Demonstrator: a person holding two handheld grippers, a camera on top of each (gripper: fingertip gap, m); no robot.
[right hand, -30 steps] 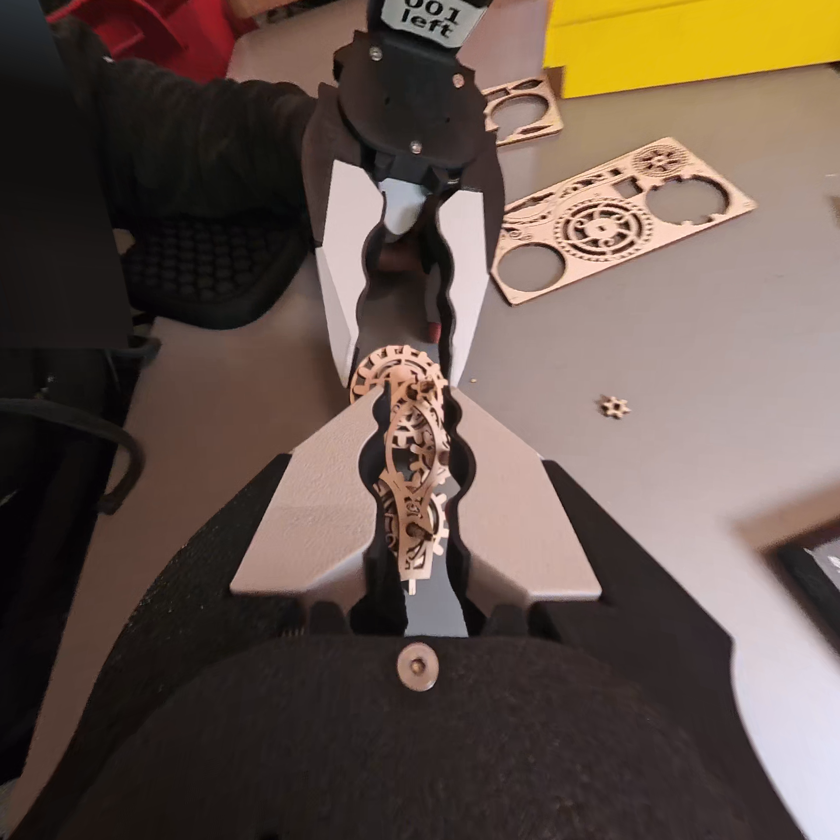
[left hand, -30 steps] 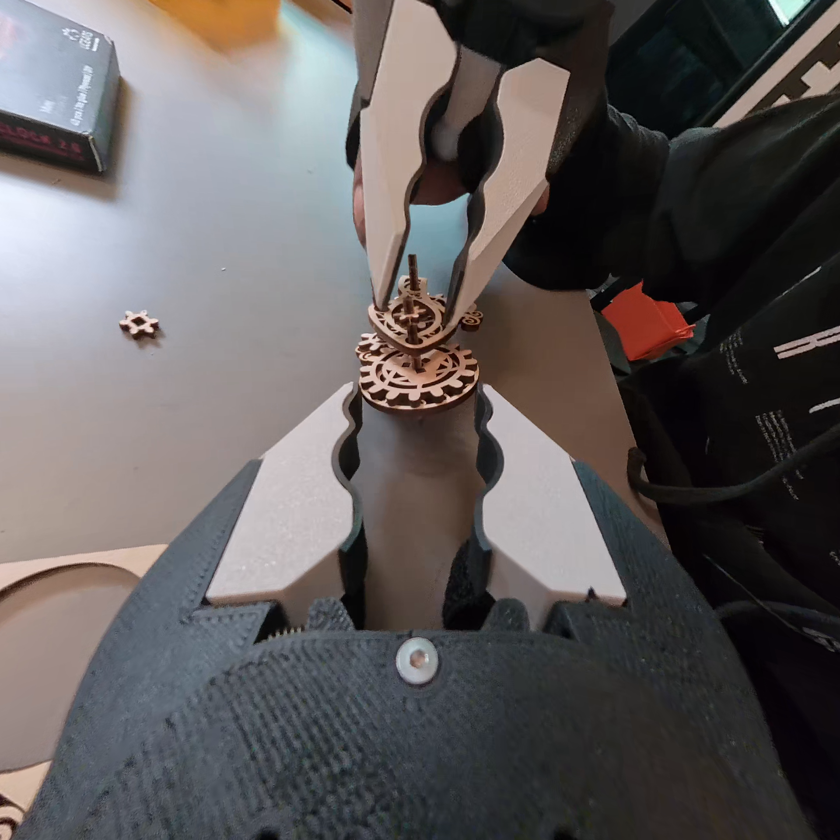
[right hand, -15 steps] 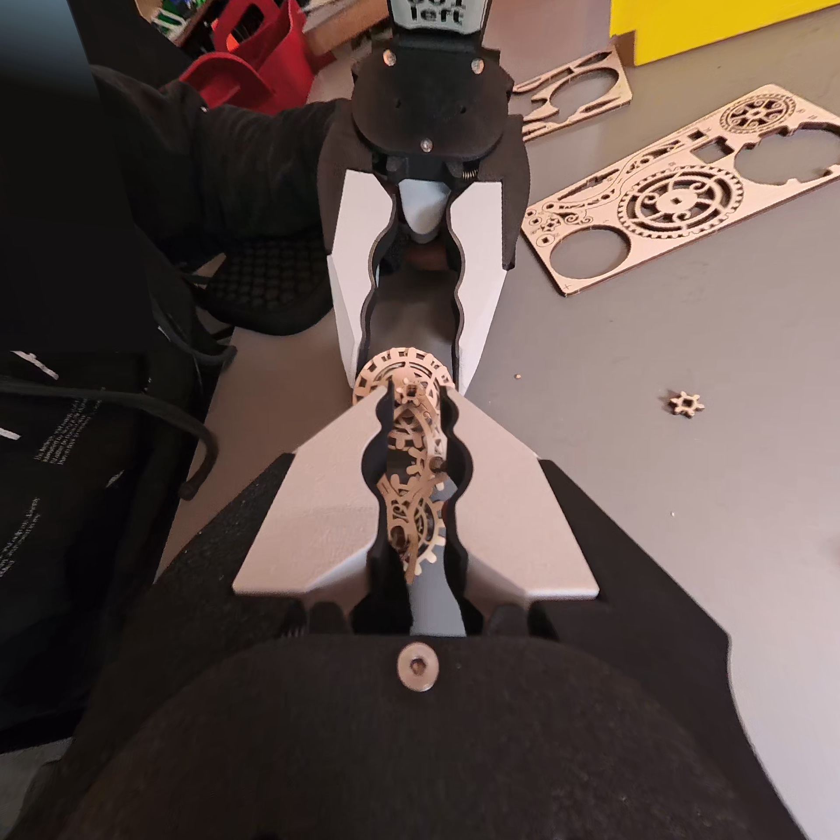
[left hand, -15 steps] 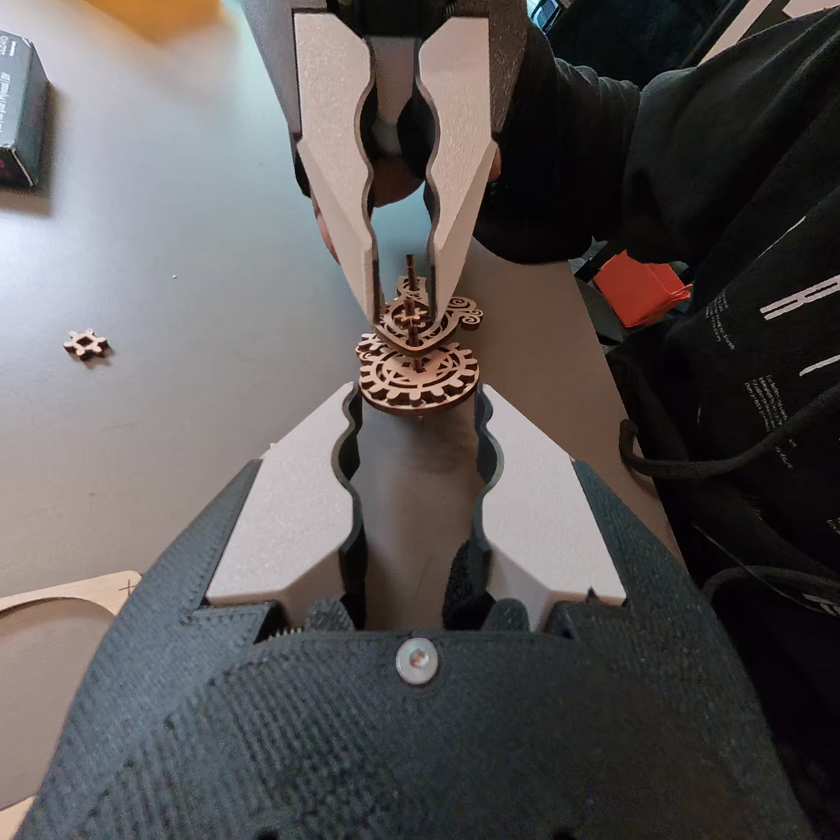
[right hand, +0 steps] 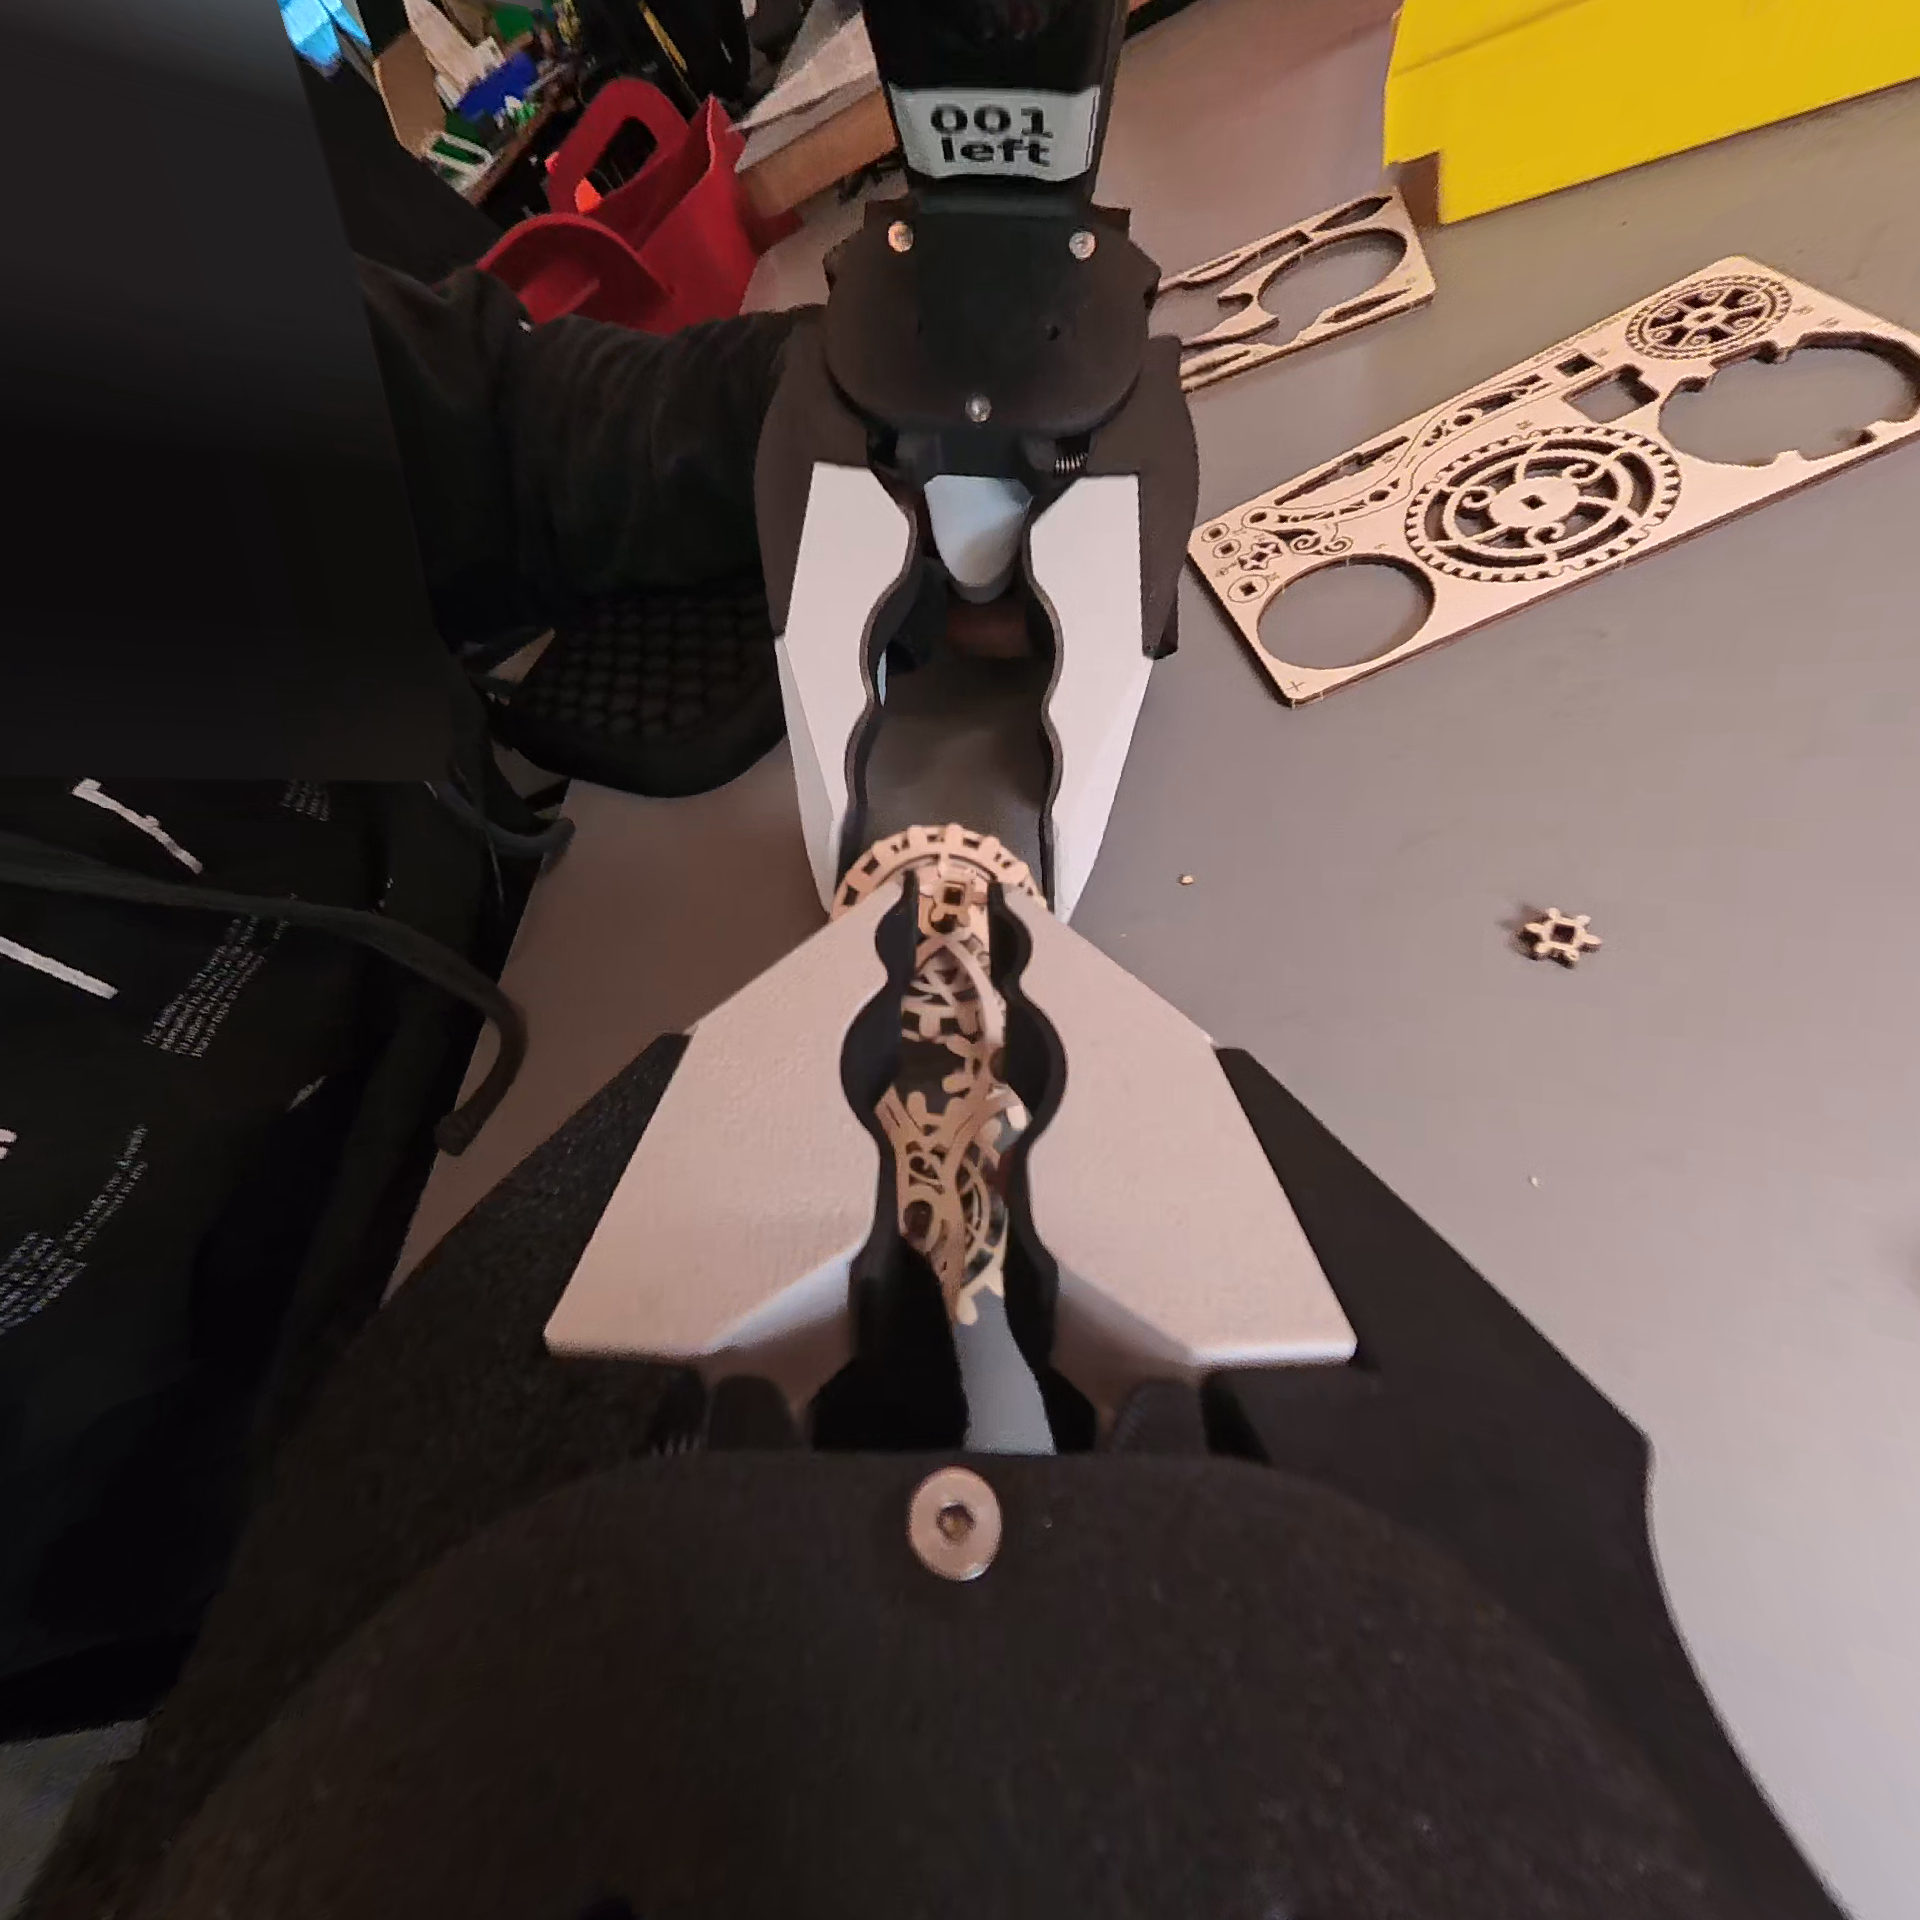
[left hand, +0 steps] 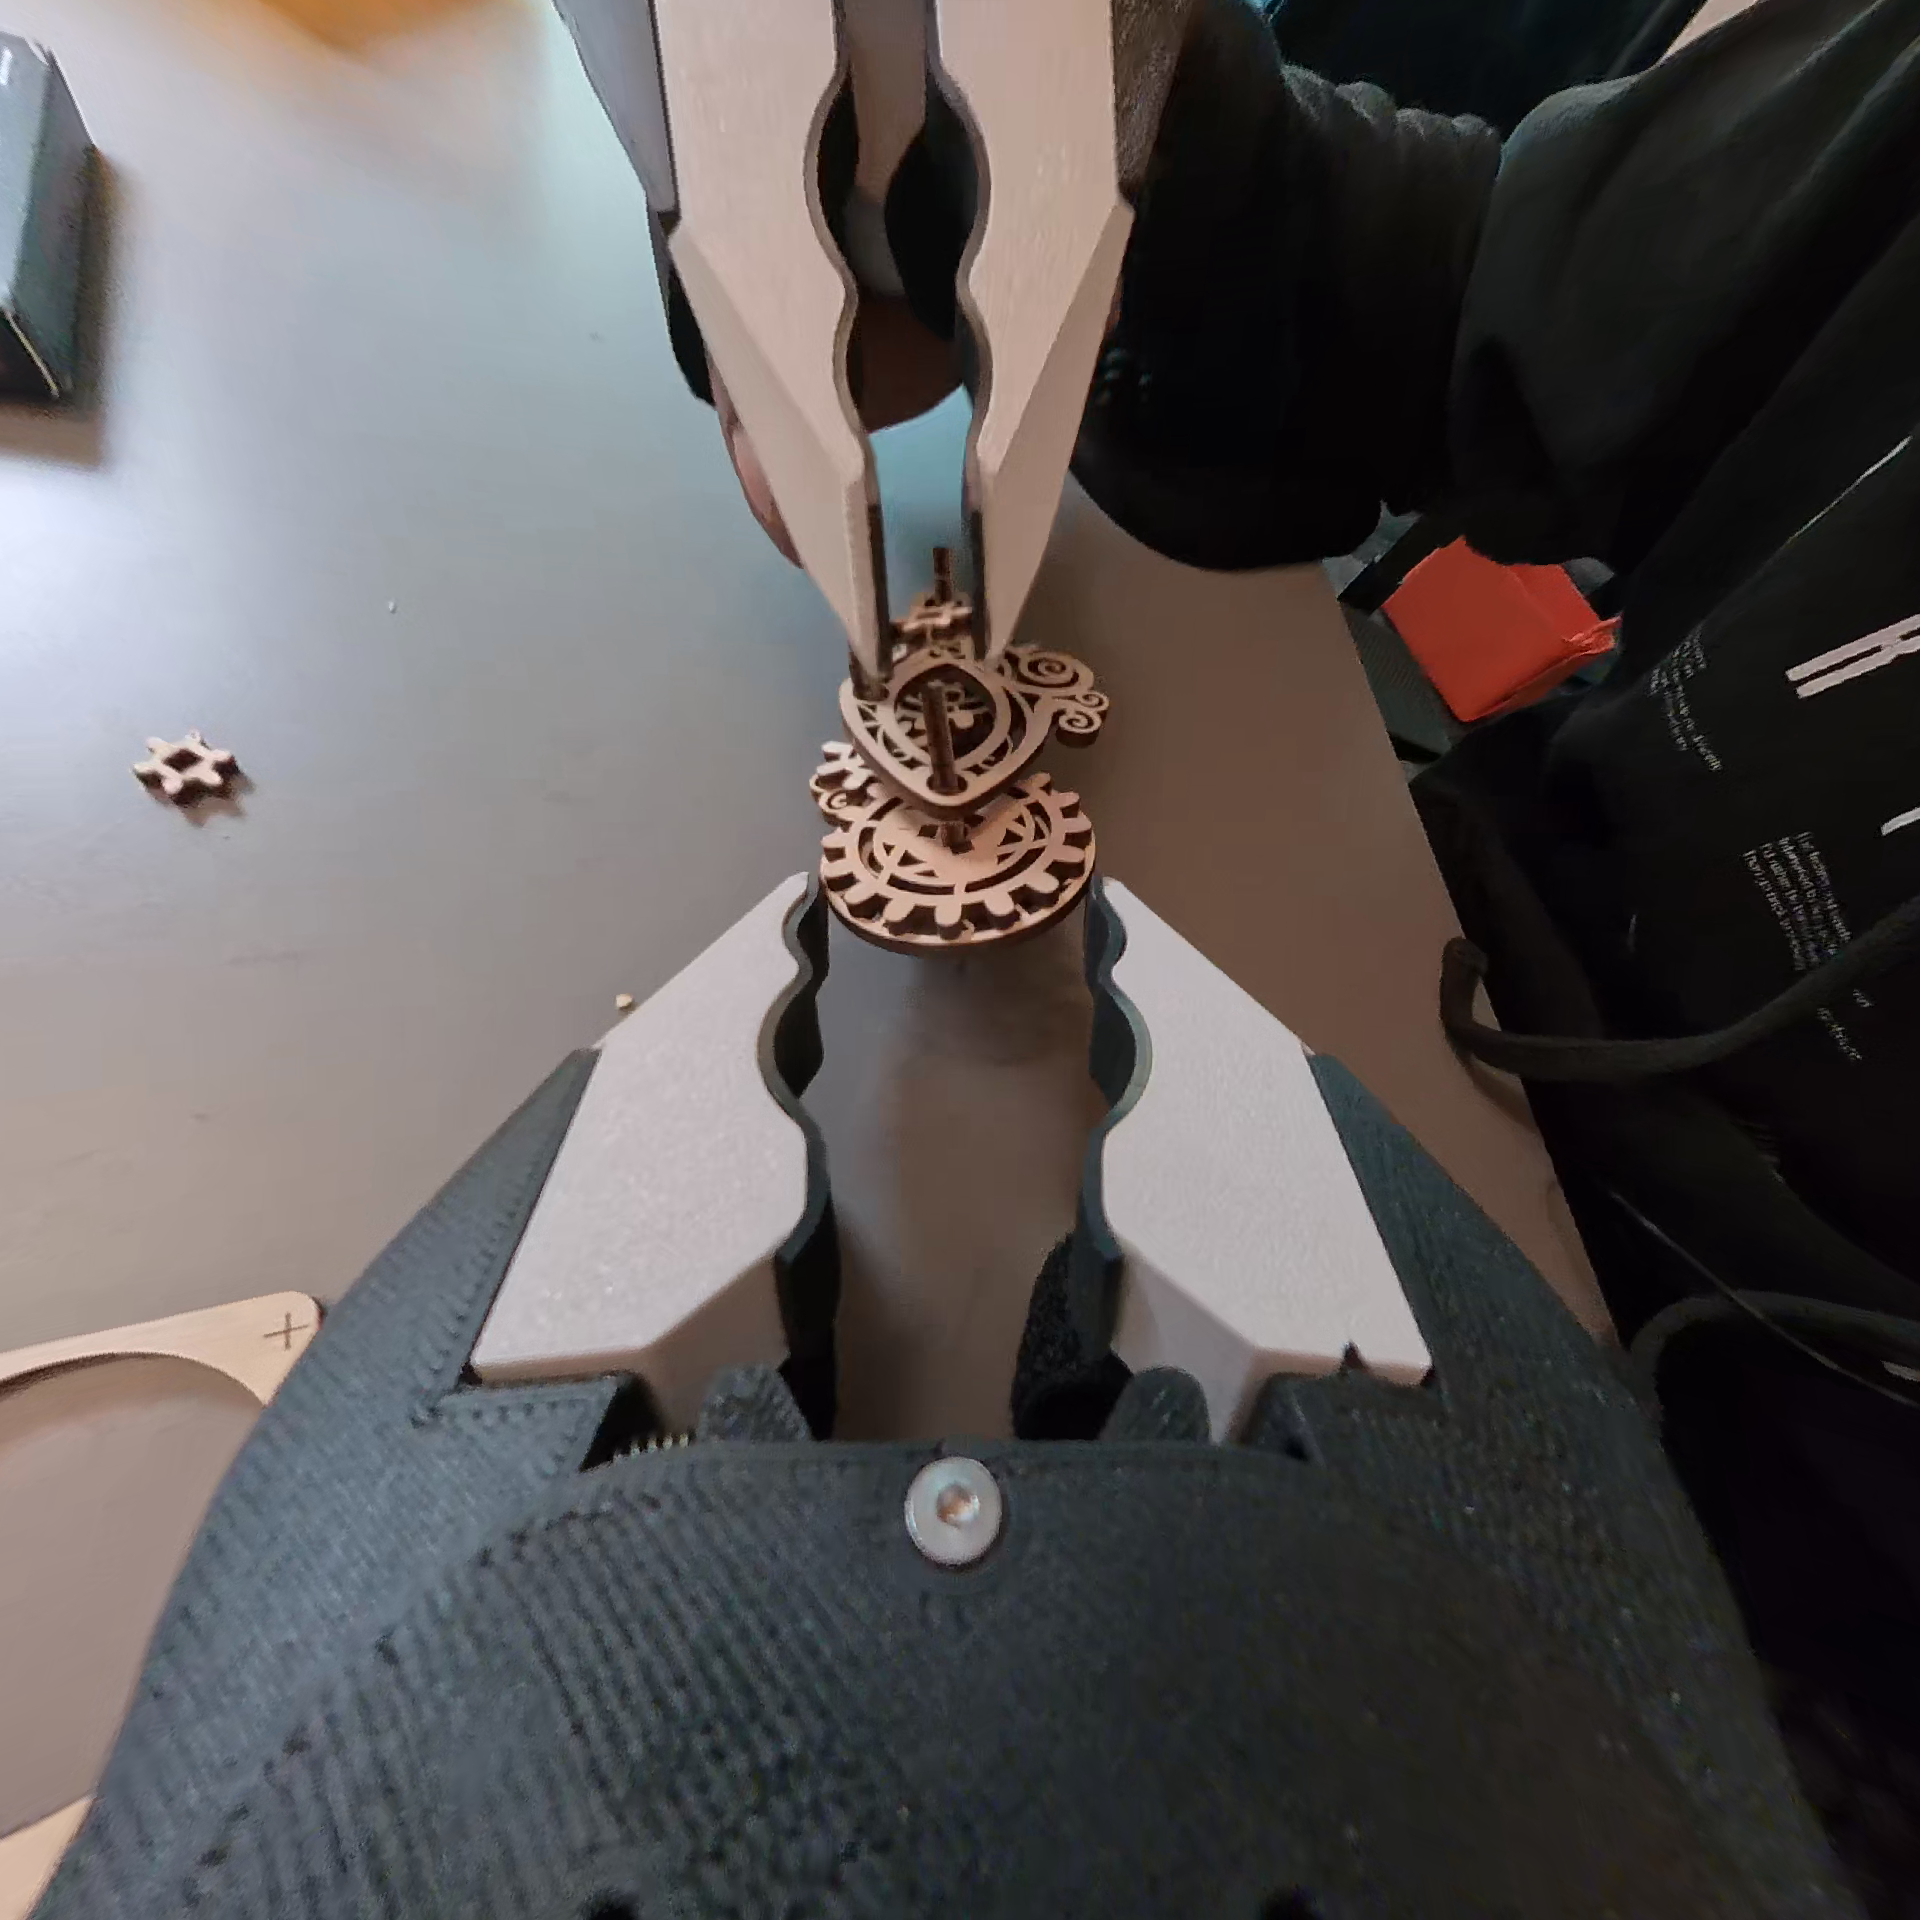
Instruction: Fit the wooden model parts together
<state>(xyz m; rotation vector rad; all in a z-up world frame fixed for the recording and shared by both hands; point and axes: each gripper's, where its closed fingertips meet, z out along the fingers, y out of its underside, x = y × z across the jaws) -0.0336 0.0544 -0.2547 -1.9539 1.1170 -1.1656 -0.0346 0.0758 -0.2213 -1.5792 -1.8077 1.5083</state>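
Note:
My left gripper (left hand: 951,904) is shut on a large wooden gear (left hand: 956,883), which lies flat between its fingertips a little above the grey table (left hand: 416,520). My right gripper (left hand: 928,665) comes from the far side, tips down, shut on an ornate scrolled wooden plate (left hand: 966,727) just above the gear. A thin dark axle (left hand: 940,717) runs through the plate down to the gear's hub. In the right wrist view the plate (right hand: 940,1039) stands edge-on between my right gripper's fingers (right hand: 951,894), and the gear (right hand: 894,862) sits between the left fingertips (right hand: 821,831).
A small star-shaped wooden piece (right hand: 1558,935) lies loose on the table. Two punched-out wooden sheets (right hand: 1558,499) (right hand: 1309,281) and a yellow box (right hand: 1662,94) lie beyond it. A dark box (left hand: 36,281) sits far left. The table edge and a person's black clothing (left hand: 1714,831) are close beside the parts. Between my left fingertips and the small star-shaped wooden piece (right hand: 1558,935) there is roughly 11 cm. It is also in sight in the left wrist view (left hand: 181,780).
The right gripper has swung from a slanted pose into line with the left one. Both grippers have shifted over the table together. The gear and plate stay gripped.

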